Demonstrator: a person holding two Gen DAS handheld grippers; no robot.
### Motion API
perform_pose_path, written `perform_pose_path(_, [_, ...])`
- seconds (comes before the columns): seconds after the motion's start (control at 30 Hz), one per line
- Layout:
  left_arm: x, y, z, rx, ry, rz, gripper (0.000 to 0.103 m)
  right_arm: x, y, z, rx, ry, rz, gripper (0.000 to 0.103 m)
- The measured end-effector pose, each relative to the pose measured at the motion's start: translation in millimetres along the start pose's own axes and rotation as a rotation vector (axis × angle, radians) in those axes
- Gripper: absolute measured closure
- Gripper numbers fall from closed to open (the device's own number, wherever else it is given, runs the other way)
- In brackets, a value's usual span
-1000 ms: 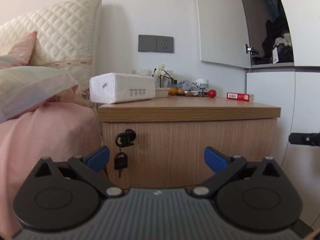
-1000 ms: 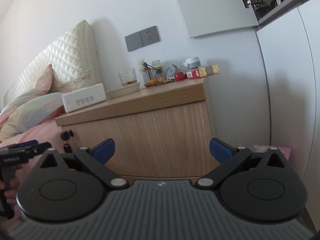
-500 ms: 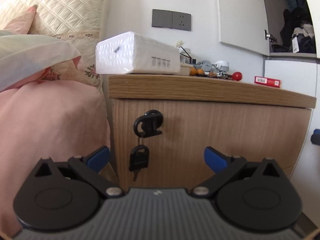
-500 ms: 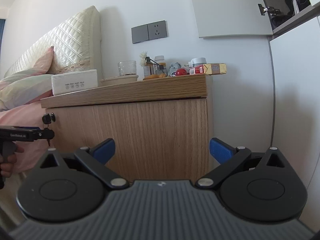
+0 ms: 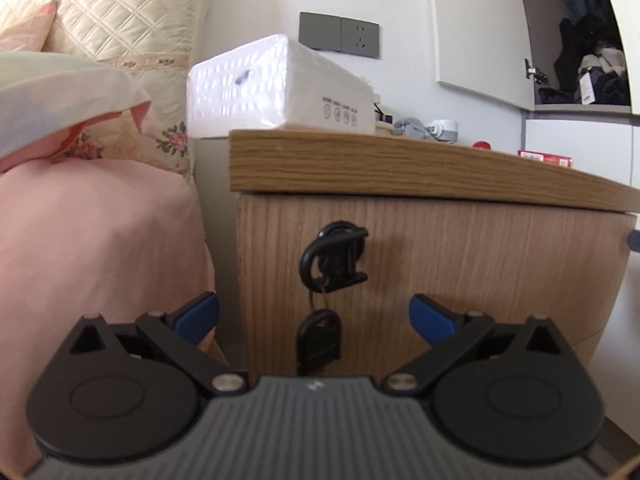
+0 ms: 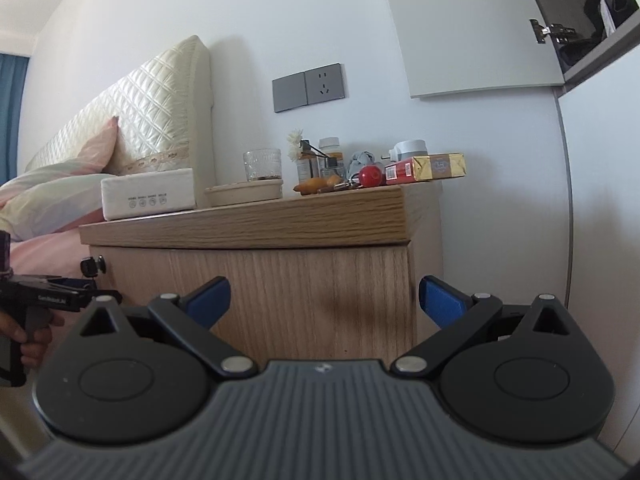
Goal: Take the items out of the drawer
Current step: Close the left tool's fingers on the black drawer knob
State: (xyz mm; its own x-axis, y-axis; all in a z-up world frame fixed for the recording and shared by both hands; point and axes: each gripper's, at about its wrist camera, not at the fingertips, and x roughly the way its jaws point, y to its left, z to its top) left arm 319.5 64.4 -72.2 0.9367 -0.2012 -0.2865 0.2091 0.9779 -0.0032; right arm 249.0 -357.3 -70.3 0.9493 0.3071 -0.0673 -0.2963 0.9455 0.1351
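We face a closed wooden drawer at the centre of the left wrist view, our left gripper spread wide and empty, its blue fingertips flanking the black key seated in the lock at mid-frame, with a second key dangling just below it on a ring. In the right wrist view our right gripper also stands wide and holds nothing, aimed at the plain right half of the drawer front, well apart from the lock, which shows at the far left edge there beside the left gripper and the hand holding it. The items to be taken out are hidden (the drawer is shut, so we cannot tell what lies inside). We judge the key head to be the only hold on this flat front: small, stiff, hard plastic over metal, likely slick, and best pinched across its flat faces, while the hanging key will swing freely and could foul the fingers. The drawer itself looks rigid and fairly heavy, so a pull by the key calls for a straight, steady draw to avoid bending it. On top, in the upper part of both frames, sit a tissue pack, a glass, a red ball and a red box.
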Motion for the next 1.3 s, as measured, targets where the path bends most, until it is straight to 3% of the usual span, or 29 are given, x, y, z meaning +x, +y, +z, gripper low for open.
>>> perform_pose_path(0.4, [5.3,-5.9,5.1,0.023,-0.018,-0.054,0.0,14.3,-6.8,-4.4,-0.005,-0.016,0.013,0.007])
perform_pose_path(0.9, [1.9,-11.5,5.9,0.033,-0.021,-0.025,0.001,14.9,-8.9,-1.6,0.031,-0.006,0.037,0.005])
perform_pose_path(1.3, [-4.3,-9.3,8.5,0.011,-0.023,-0.037,0.002,5.8,-19.0,1.4,0.066,-0.001,0.116,0.005])
